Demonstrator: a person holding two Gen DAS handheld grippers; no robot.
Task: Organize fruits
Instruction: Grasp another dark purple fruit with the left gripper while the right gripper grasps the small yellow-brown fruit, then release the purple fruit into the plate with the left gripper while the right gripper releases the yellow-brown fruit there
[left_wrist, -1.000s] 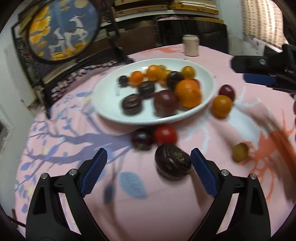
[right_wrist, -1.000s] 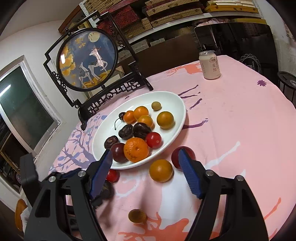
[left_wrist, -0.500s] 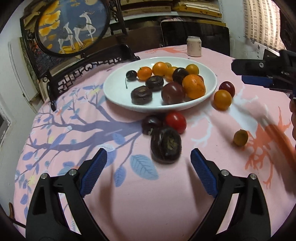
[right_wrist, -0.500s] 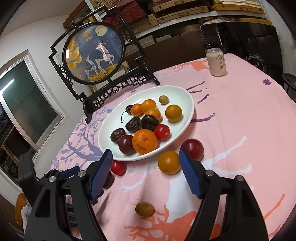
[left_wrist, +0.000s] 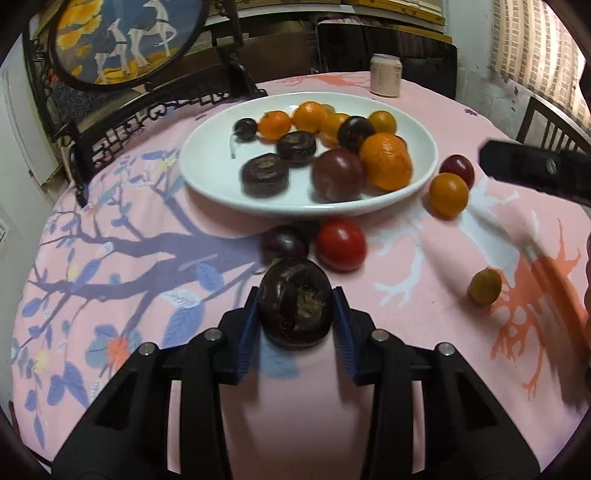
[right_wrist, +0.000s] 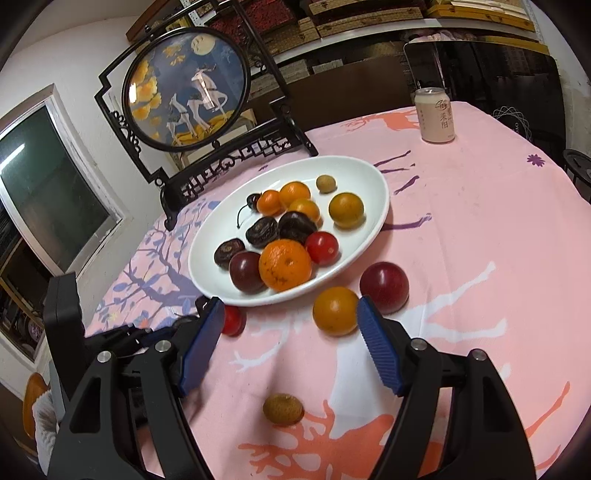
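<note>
Left wrist view: your left gripper (left_wrist: 295, 314) has its jaws clamped on a dark passion fruit (left_wrist: 294, 302), at 6 o'clock from the white plate (left_wrist: 207, 173). Right wrist view: your right gripper (right_wrist: 290, 347) hangs with jaws spread, a yellow-orange fruit (right_wrist: 335, 311) beside its right pad.

A pink tablecloth (right_wrist: 480, 229) carries a white plate (right_wrist: 369, 177), loose fruits, a can (right_wrist: 435, 115) and a framed screen (right_wrist: 188, 88).

The round surface (right_wrist: 480, 221) wore a pink cloth with blue branches and orange shapes. At its far left stood a round deer picture (right_wrist: 186, 86) in a black carved frame. A window (right_wrist: 48, 192) sat in the white wall (right_wrist: 74, 62) on the left. Shelves (right_wrist: 351, 22) with flat boxes ran along the far wall.
</note>
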